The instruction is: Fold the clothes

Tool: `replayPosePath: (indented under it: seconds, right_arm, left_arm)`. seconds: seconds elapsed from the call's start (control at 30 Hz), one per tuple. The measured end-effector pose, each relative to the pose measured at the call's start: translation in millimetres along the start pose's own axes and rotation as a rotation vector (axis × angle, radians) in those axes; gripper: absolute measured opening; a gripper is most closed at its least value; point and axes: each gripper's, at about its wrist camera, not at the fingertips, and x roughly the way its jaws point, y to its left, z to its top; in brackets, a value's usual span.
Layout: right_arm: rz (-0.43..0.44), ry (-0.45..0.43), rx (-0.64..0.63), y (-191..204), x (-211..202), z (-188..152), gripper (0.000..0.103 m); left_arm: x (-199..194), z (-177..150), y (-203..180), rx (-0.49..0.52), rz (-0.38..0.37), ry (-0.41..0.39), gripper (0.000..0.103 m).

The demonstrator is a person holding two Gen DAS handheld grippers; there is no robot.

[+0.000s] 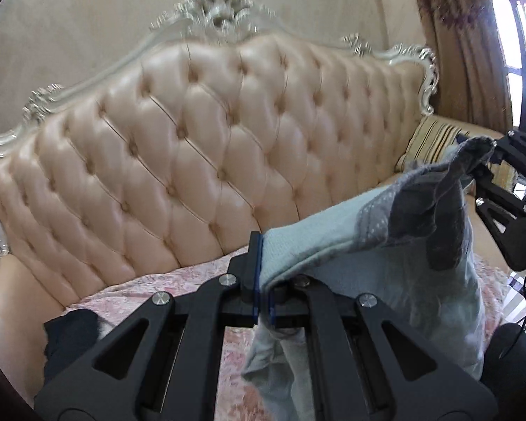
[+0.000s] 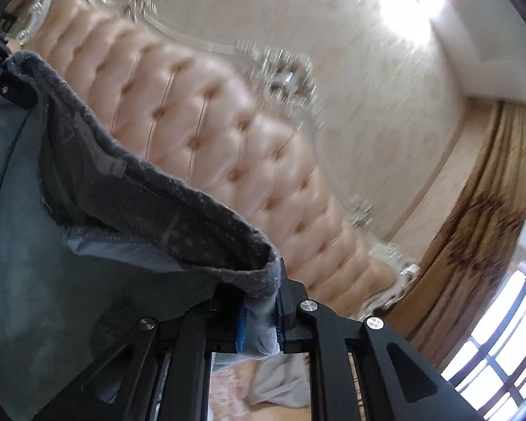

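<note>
Both grippers had it! The left gripper (image 1: pixel 262 280) was clamped tight on the pale blue cloth garment with the grey dotted waistband (image 1: pixel 350 231), and the right gripper (image 2: pixel 259 319) pinched the waistband's other end. The garment hung stretched between them, above the pink floral bedspread (image 1: pixel 150 291), before the far tufted cream leather headboard (image 1: pixel 200 129).

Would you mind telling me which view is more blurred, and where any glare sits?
Right wrist view: the tufted headboard and its carved trim smear heavily, with white glare on the wall at upper right. Left wrist view: milder blur, the headboard buttons readable; the window is blown out. Both bend at the rim.
</note>
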Motion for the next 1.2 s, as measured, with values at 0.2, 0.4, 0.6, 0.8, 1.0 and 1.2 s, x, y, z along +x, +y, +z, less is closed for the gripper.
replayPosePath:
  seconds: [0.2,0.4,0.6,0.8,1.0,1.2]
  right_arm:
    - [0.183,0.182,0.122,19.4,111.3,-20.4,0.011]
    - [0.322,0.366,0.193,61.4,193.9,-60.3,0.011]
    - [0.371,0.498,0.191,93.5,250.0,-93.4,0.011]
    - [0.421,0.581,0.201,114.2,275.4,-117.1,0.011]
    - [0.463,0.636,0.224,121.3,287.6,-126.5,0.011]
    - [0.487,0.654,0.25,120.8,290.0,-129.9,0.014]
  left_arm:
    - [109.9,-10.5,7.4,-0.048,-0.022,0.16,0.004]
    - [194.0,-34.0,1.8,-0.068,-0.015,0.298,0.004]
    - [263.0,-55.9,-7.5,-0.052,-0.009,0.409,0.004]
    - [296.6,-75.3,-5.9,-0.094,-0.006,0.492,0.004]
    - [313.1,-89.1,-3.8,-0.122,0.007,0.55,0.006]
    - [318.9,-95.5,-2.6,-0.132,0.013,0.561,0.01]
